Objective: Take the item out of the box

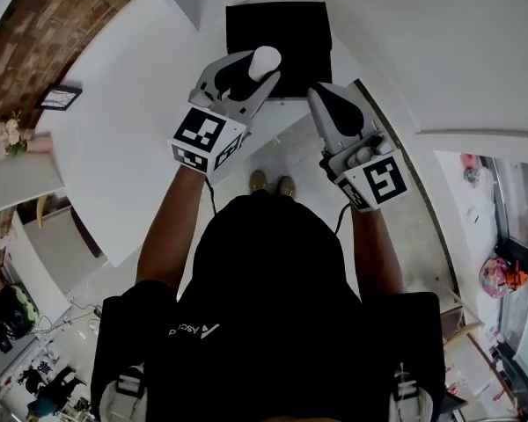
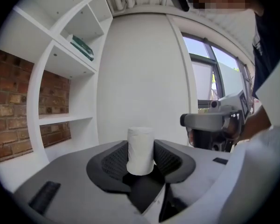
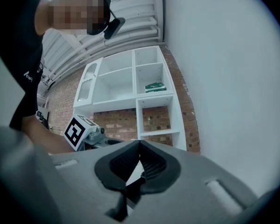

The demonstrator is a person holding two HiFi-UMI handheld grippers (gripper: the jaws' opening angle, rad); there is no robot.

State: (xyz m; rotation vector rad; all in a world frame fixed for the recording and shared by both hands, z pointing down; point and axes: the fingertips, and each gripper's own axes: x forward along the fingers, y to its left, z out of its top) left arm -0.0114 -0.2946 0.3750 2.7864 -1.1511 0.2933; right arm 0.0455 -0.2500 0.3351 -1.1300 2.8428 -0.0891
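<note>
**Left gripper**: the jaws are clamped on a white roll. The roll stands upright between the two ribbed pads, and a pad presses on each side of it. Its top rises above the jaws. In the left gripper view a white wall lies behind the roll.

**Roll position:** in the head view the roll lies over the near edge of the black box, left of centre. The box rests on a white table at the far side of the scene. Its dark interior faces up, and a pale rim shows along its near side.

**Right gripper**: the jaws are clenched together and the tips meet. Nothing lies between them. This gripper is just right of the left gripper and beside the box's near right corner. It is apart from the roll. It points towards the far left.

**Cross views:** the left gripper view shows the right gripper at mid right. The right gripper view shows the left gripper's marker cube at left.

**Surroundings:** white shelves stand against a brick wall. A green book lies flat in an upper right compartment. The person's shoes are on the floor between the two grippers, on the near side of the table.
</note>
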